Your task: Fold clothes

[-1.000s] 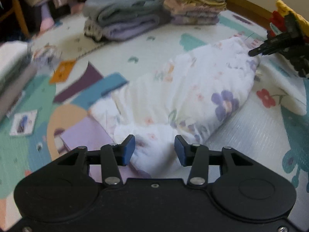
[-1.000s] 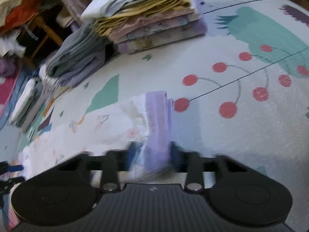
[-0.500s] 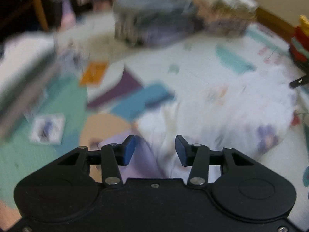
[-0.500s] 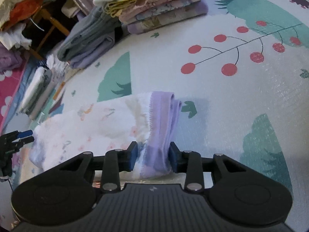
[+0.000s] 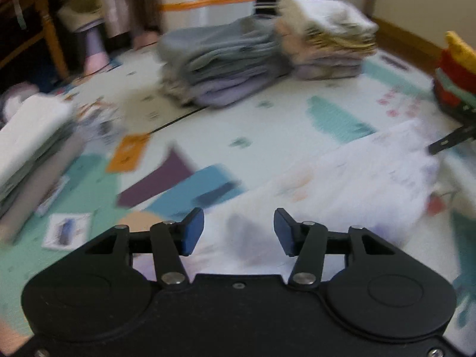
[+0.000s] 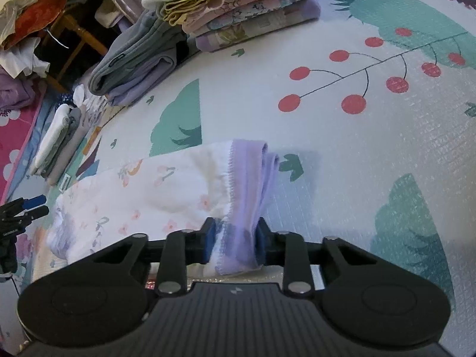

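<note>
A white floral garment with a lilac waistband (image 6: 154, 190) lies folded on the play mat. My right gripper (image 6: 235, 245) is shut on the lilac waistband end (image 6: 247, 196) and holds it just above the mat. My left gripper (image 5: 238, 232) is open and empty over the other end of the garment (image 5: 357, 178), which is blurred there. The left gripper also shows at the left edge of the right wrist view (image 6: 26, 208). The right gripper's tip shows at the right edge of the left wrist view (image 5: 449, 141).
A stack of grey and lilac folded clothes (image 5: 226, 68) and a pastel stack (image 5: 327, 44) stand at the back of the mat (image 6: 342, 154). A white and grey stack (image 5: 32, 148) lies at left. A colourful toy (image 5: 455, 74) sits at right. A wooden chair (image 6: 71, 35) stands behind.
My left gripper has pulled back and swung left off the garment's end, staying open. My right gripper has closed tighter on the waistband and lifted it slightly.
</note>
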